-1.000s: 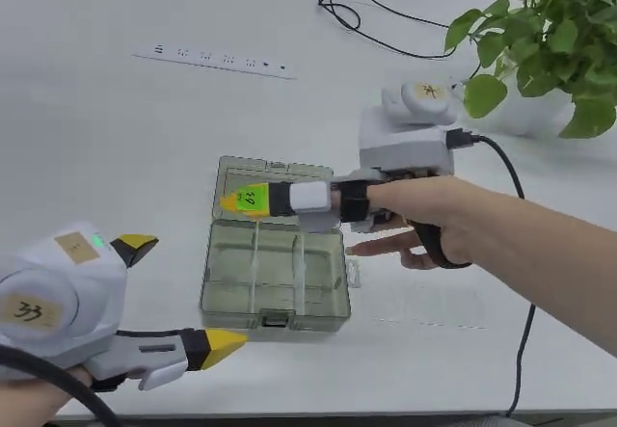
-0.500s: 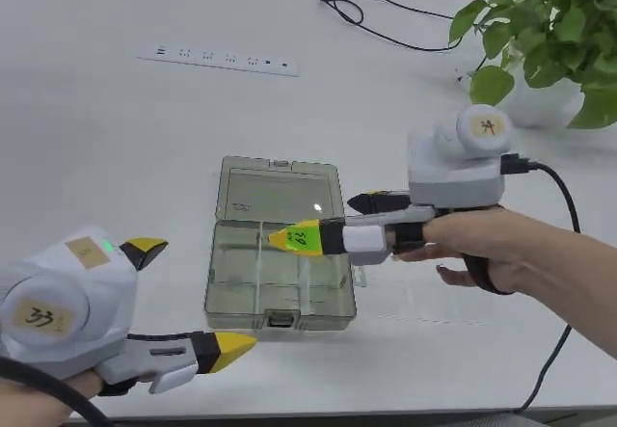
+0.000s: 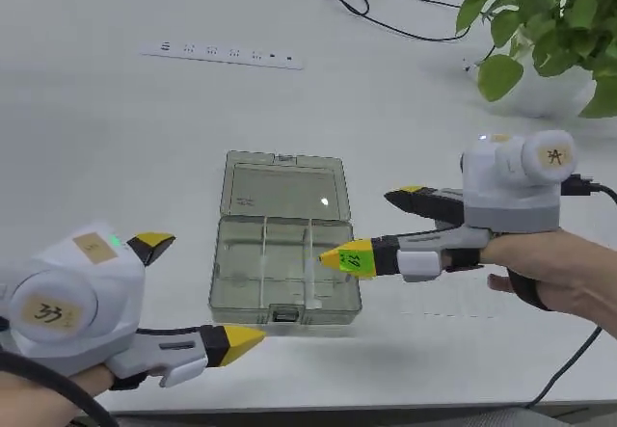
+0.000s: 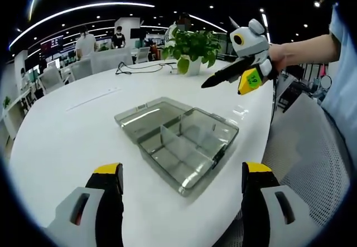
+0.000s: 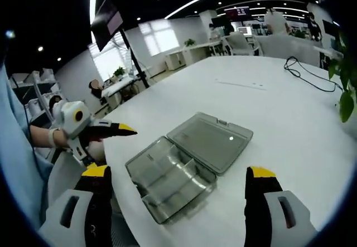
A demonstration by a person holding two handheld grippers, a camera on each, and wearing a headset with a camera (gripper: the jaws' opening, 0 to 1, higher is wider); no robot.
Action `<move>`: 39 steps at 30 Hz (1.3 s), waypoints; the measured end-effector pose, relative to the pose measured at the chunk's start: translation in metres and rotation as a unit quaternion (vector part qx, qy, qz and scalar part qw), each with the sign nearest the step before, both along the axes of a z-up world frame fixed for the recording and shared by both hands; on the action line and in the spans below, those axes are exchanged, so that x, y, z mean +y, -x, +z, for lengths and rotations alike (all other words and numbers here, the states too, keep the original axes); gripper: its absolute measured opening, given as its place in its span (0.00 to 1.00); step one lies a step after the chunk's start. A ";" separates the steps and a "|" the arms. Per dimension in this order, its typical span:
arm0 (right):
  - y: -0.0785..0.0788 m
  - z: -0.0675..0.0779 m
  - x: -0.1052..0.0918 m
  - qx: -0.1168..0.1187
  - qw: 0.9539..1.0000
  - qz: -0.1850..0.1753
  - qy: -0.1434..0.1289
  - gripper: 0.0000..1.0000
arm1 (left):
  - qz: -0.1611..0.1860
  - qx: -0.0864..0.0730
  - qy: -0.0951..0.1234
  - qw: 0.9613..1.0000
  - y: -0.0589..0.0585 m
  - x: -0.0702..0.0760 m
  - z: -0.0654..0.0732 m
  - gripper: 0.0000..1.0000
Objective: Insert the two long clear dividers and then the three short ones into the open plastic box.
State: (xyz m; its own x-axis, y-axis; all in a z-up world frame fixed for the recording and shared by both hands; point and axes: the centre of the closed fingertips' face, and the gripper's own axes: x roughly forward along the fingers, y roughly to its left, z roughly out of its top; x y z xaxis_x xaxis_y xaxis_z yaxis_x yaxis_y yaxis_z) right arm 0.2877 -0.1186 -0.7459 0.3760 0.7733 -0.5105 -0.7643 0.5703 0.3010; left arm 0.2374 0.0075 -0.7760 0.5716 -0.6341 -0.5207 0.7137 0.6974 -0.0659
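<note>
The open clear plastic box (image 3: 241,297) lies mid-table, its lid (image 3: 282,189) flat behind the tray. Clear dividers (image 3: 310,258) stand upright inside the tray and split it into compartments. My right gripper (image 3: 359,226) hovers open just right of the tray, fingers pointing left, nothing between them. My left gripper (image 3: 198,292) is open and empty at the near left, short of the box. In the left gripper view the box (image 4: 178,141) lies ahead of my open gripper (image 4: 181,174), with the right gripper (image 4: 234,77) beyond. In the right gripper view the box (image 5: 167,174) sits past my open gripper (image 5: 178,173), the left gripper (image 5: 106,130) at left.
A white power strip (image 3: 222,54) lies at the back left. A black cable (image 3: 386,8) loops at the back, and a potted plant (image 3: 549,22) stands at the back right. The table's near edge (image 3: 386,410) runs just below the grippers.
My right gripper has drawn back from over the box lid to the right and nearer, now beside the tray's right edge. The left gripper has hardly moved.
</note>
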 end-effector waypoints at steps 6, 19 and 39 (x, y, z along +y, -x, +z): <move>0.006 -0.001 -0.009 -0.033 0.999 0.014 0.012 1.00 | 0.003 -0.001 0.000 1.000 -0.002 0.000 0.001 0.90; 0.014 -0.005 -0.031 -0.071 0.997 0.038 0.020 1.00 | 0.013 -0.002 -0.001 1.000 -0.005 0.003 0.005 0.90; 0.028 -0.014 -0.065 -0.079 0.993 0.070 0.047 1.00 | 0.025 0.006 -0.005 1.000 -0.001 0.005 0.006 0.90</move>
